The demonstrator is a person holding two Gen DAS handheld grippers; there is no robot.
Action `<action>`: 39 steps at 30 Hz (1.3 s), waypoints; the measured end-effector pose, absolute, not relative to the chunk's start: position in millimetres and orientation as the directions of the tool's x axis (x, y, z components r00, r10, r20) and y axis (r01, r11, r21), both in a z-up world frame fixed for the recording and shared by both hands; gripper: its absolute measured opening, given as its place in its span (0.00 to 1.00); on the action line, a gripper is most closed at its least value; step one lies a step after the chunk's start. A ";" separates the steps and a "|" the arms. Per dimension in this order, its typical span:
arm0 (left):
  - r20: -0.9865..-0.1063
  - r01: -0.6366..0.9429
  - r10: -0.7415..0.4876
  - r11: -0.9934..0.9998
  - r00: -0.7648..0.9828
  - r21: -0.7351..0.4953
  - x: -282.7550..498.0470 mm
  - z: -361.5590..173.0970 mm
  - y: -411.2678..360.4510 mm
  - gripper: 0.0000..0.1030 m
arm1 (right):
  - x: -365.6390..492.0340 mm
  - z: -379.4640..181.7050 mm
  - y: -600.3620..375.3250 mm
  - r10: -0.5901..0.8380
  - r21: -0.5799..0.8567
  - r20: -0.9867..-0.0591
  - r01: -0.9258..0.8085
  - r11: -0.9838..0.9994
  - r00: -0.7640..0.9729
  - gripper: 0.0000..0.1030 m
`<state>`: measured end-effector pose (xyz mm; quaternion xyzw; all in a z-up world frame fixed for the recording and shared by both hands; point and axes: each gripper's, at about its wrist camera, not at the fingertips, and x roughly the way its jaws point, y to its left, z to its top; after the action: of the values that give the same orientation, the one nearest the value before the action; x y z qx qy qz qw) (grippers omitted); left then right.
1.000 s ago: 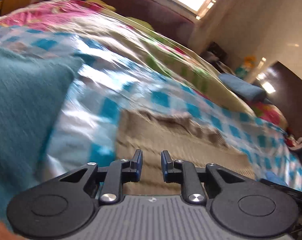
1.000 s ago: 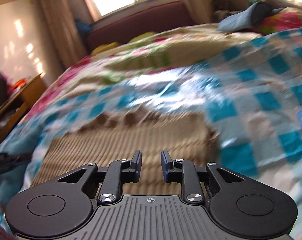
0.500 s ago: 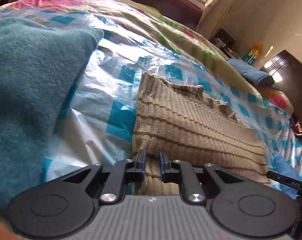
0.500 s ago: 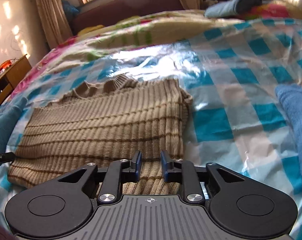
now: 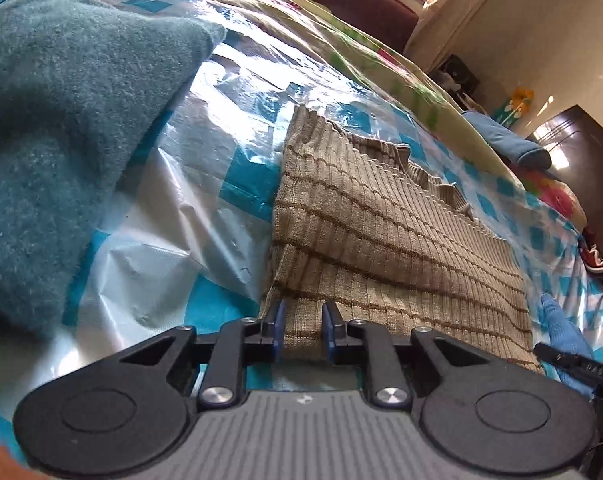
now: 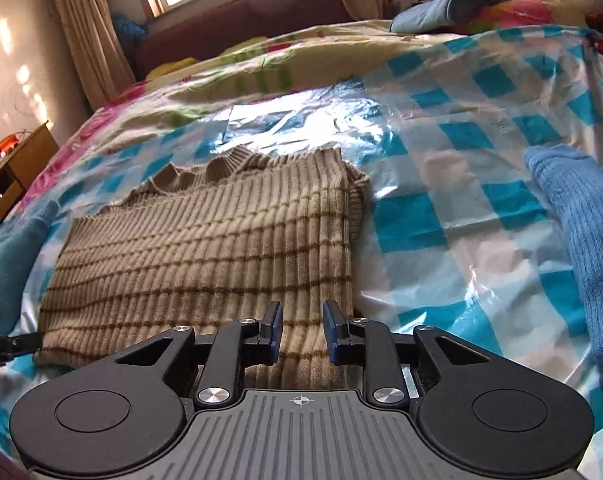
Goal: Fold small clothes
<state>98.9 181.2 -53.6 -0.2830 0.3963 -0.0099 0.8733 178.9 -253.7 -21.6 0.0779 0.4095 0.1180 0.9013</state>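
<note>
A tan ribbed knit garment with thin brown stripes (image 5: 385,240) lies folded and flat on a blue-and-white checked plastic sheet (image 5: 205,184); it also shows in the right wrist view (image 6: 205,256). My left gripper (image 5: 301,332) sits at the garment's near left corner, jaws apart with the hem between them, not clamped. My right gripper (image 6: 301,332) sits at the near right corner, jaws apart over the hem. The tip of the other gripper shows at each view's edge.
A teal fleece cloth (image 5: 61,136) lies to the left of the garment. A blue knit cloth (image 6: 577,240) lies to its right. A floral bedspread (image 6: 261,68), a blue pillow (image 6: 441,4) and a wooden desk (image 6: 17,168) lie beyond.
Both grippers have come down and forward to the garment's near hem. The left jaws narrowed half a second ago and now stand wider; the right jaws also opened slightly.
</note>
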 end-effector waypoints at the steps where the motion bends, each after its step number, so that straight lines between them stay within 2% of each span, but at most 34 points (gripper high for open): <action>1: -0.684 -0.212 -0.242 0.834 0.688 -0.509 97.7 -54.0 182.2 0.24 | 180.8 -26.7 -253.4 0.270 0.233 -0.739 -0.142 0.962 0.617 0.22; 3: -0.681 -0.219 -0.238 0.831 0.693 -0.512 95.3 -53.8 183.5 0.24 | 181.5 -33.3 -254.6 0.252 0.233 -0.758 -0.111 0.966 0.601 0.23; 8: -0.651 -0.208 -0.235 0.823 0.722 -0.528 87.7 -50.7 182.2 0.24 | 170.8 -26.2 -258.4 0.270 0.276 -0.717 -0.095 0.957 0.642 0.23; 12: -0.655 -0.203 -0.247 0.823 0.714 -0.531 88.3 -53.3 179.7 0.25 | 175.1 -38.1 -254.6 0.212 0.207 -0.774 -0.078 0.975 0.597 0.26; 15: -0.666 -0.212 -0.254 0.817 0.702 -0.536 90.2 -58.1 180.4 0.25 | 169.8 -31.7 -256.9 0.223 0.238 -0.751 -0.060 0.969 0.621 0.26; 19: -0.644 -0.229 -0.259 0.787 0.720 -0.573 84.2 -56.8 184.2 0.25 | 167.2 -18.2 -251.8 0.196 0.203 -0.745 -0.064 0.977 0.638 0.27; 25: -0.602 -0.207 -0.303 0.748 0.739 -0.631 78.2 -55.3 184.4 0.32 | 174.4 10.0 -207.8 0.290 0.219 -0.725 -0.190 0.957 0.625 0.27; 29: -0.590 -0.191 -0.330 0.735 0.737 -0.650 78.2 -56.7 183.9 0.38 | 190.3 16.7 -154.9 0.363 0.241 -0.740 -0.280 0.929 0.567 0.29; 33: -0.580 -0.177 -0.354 0.725 0.734 -0.666 79.5 -59.1 182.4 0.40 | 210.4 21.2 -86.8 0.429 0.247 -0.763 -0.396 0.884 0.483 0.31; 37: -0.543 -0.159 -0.383 0.690 0.747 -0.706 77.6 -60.5 186.6 0.42 | 231.6 22.6 -19.1 0.443 0.223 -0.794 -0.479 0.849 0.416 0.45; 39: -0.546 -0.163 -0.399 0.679 0.737 -0.716 79.7 -63.9 187.8 0.44 | 242.2 19.8 11.8 0.433 0.207 -0.812 -0.500 0.841 0.392 0.47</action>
<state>79.7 187.8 -63.9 -0.3947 0.3558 -0.0700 0.8442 242.2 11.8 19.8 -0.0355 0.4750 0.2797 0.8336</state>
